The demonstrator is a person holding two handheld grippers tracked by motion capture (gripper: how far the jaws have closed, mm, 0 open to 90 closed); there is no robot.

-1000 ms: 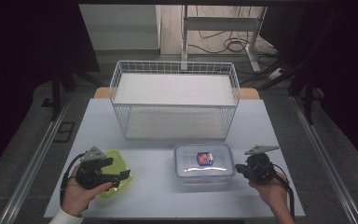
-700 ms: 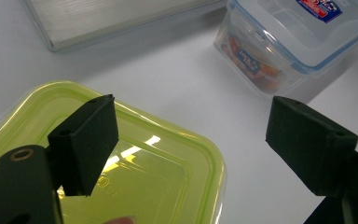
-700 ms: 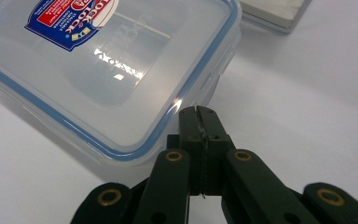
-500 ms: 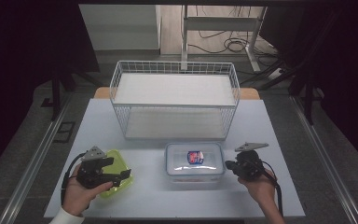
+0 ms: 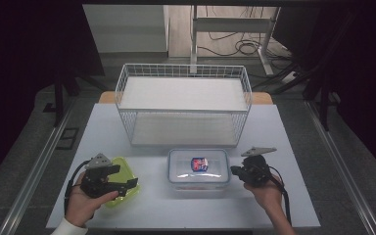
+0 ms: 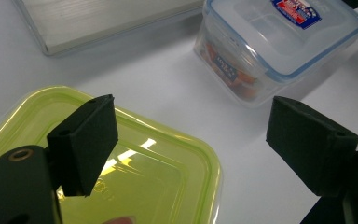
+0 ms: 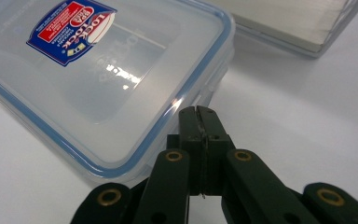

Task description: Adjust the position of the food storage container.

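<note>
On the white bench [image 5: 127, 132] a wire basket [image 5: 183, 105] stands at the far side, and a clear box [image 5: 198, 170] with a blue-edged lid and a red-and-blue label lies in front of it, between the two hands. The right gripper [image 5: 236, 171] has its fingers clenched together with nothing between them, their tips against the box's right edge; in the right gripper view they meet at the lid's rim [image 7: 198, 114]. The left gripper [image 5: 132, 183] hovers with fingers released and wide apart over a yellow-green tub [image 6: 135, 177] near the bench's front left, well apart from the box.
</note>
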